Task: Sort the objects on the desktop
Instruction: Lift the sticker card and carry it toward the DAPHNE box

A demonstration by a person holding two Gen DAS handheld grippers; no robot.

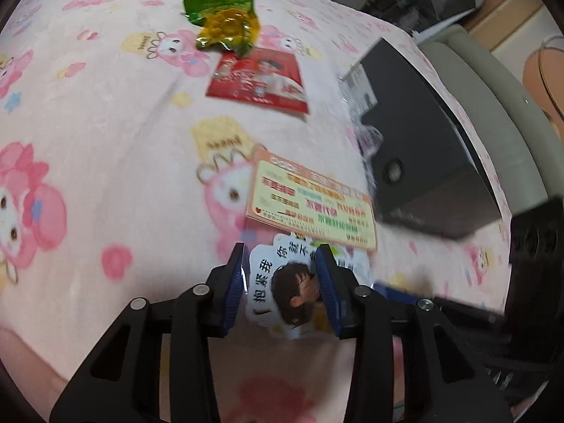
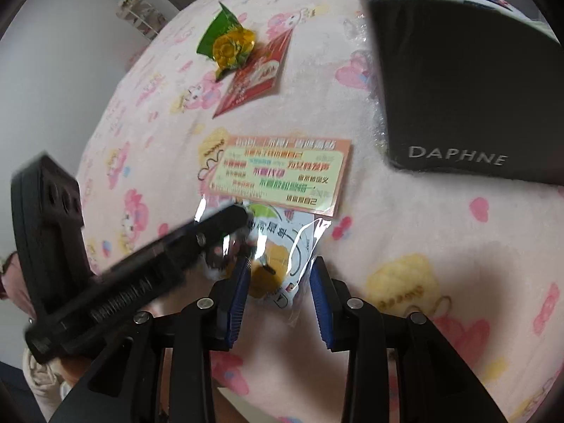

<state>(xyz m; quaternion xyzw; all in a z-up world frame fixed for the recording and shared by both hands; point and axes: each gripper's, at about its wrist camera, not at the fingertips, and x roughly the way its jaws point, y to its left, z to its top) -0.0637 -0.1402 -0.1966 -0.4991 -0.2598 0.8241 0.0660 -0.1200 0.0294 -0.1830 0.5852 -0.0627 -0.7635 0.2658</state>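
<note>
A clear sticker packet (image 1: pixel 310 208) with an orange header card and cartoon stickers lies on the pink blanket; it also shows in the right wrist view (image 2: pixel 282 176). My left gripper (image 1: pixel 280 271) is open, its blue pads either side of the packet's sticker end. My right gripper (image 2: pixel 280 282) is open over the same end from the other side. The left gripper's body (image 2: pixel 141 264) crosses the right wrist view. A green and yellow snack bag (image 1: pixel 225 21) (image 2: pixel 229 44) and a red sachet (image 1: pixel 257 81) (image 2: pixel 255 74) lie farther off.
A black DAPHNE box (image 2: pixel 469 88) stands to the right of the packet, also seen in the left wrist view (image 1: pixel 419 141). A pink cartoon-print blanket (image 1: pixel 105 123) covers the surface. Furniture shows beyond the blanket's edge.
</note>
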